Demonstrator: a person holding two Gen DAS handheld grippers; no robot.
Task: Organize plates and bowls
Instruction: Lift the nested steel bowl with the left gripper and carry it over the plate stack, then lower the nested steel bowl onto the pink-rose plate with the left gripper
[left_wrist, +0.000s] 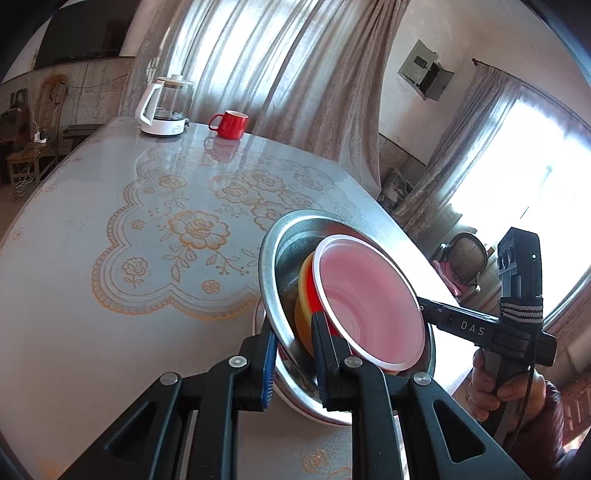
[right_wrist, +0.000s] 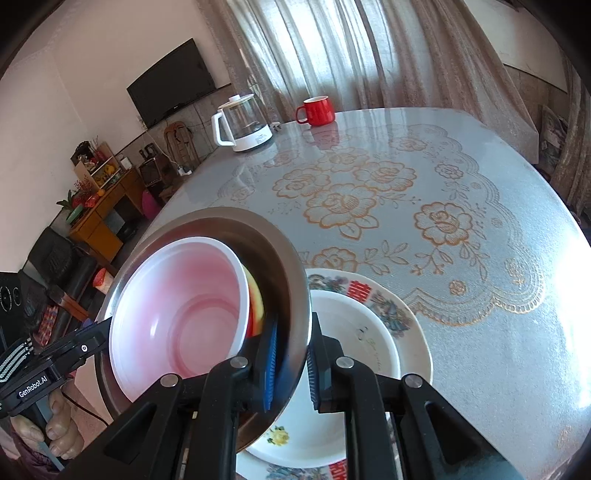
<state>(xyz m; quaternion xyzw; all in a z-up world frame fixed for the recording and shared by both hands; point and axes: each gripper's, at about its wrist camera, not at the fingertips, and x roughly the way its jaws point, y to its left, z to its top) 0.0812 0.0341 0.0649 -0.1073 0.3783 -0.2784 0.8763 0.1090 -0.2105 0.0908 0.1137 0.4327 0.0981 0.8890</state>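
Note:
A steel bowl (left_wrist: 269, 258) (right_wrist: 221, 221) hangs tilted above the table, held at opposite sides of its rim. Nested inside it are a yellow bowl (left_wrist: 304, 291) (right_wrist: 256, 299) and a red plastic bowl with a white-pink inside (left_wrist: 369, 295) (right_wrist: 184, 302). My left gripper (left_wrist: 293, 332) (right_wrist: 99, 328) is shut on the near rim in its own view. My right gripper (right_wrist: 293, 332) (left_wrist: 424, 308) is shut on the other side. Under the bowl, a white plate (right_wrist: 354, 332) lies on a larger floral plate (right_wrist: 391, 306) on the table.
The table (left_wrist: 110, 184) has a glossy cloth with orange rose patterns. A white-based glass kettle (left_wrist: 162, 107) (right_wrist: 243, 122) and a red mug (left_wrist: 229, 123) (right_wrist: 317, 110) stand at its far end by the curtains. A person's hand (left_wrist: 491, 384) grips the right tool.

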